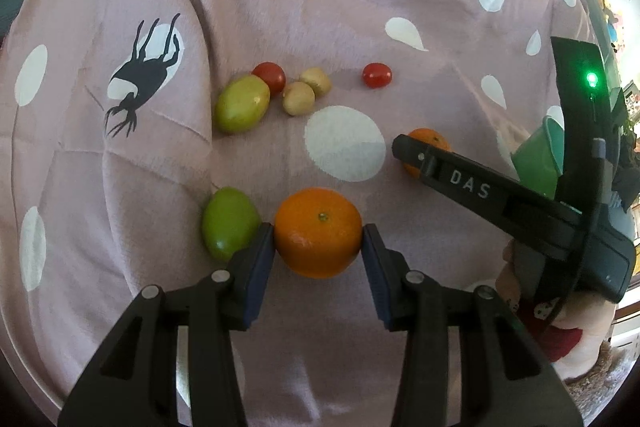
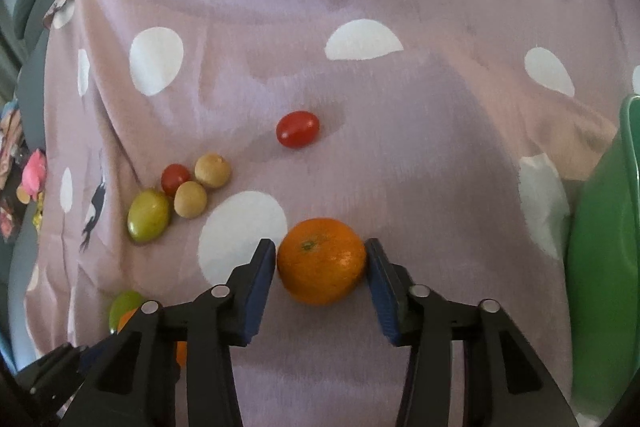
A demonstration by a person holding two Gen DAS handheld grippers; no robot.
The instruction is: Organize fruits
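left gripper [image 1: 319, 231]: clenched on the near orange [image 1: 318, 231]. Both blue pads are pressed flat on its sides, dead centre in our left view.

near green fruit [image 1: 229, 223]: at 9 o'clock of that orange, right up against the outside of the left-hand finger.

right gripper [image 2: 320, 249]: looks released to us. The pads flank the second orange [image 2: 321, 261] and sit right at its skin, but we don't see a squeeze.

second orange: lying on the cloth between those pads. From the left view it's at 3 o'clock, peeking out behind the right gripper's finger.

green bowl [image 2: 600, 267]: at 3 o'clock in our right view, well apart from the second orange. Only its side shows.

fruit cluster: further out, around 11 o'clock in the left view. It has a far green fruit [image 1: 242, 103], a small red tomato [image 1: 270, 75] touching it, and two tan round fruits [image 1: 299, 98] huddled just beside.

lone tomato [image 1: 377, 75]: at about 12 o'clock, off on its own and apart from the cluster.

cloth [image 1: 360, 7]: pink with white dots under everything, with a black deer print [image 1: 138, 75] out at 10 o'clock.
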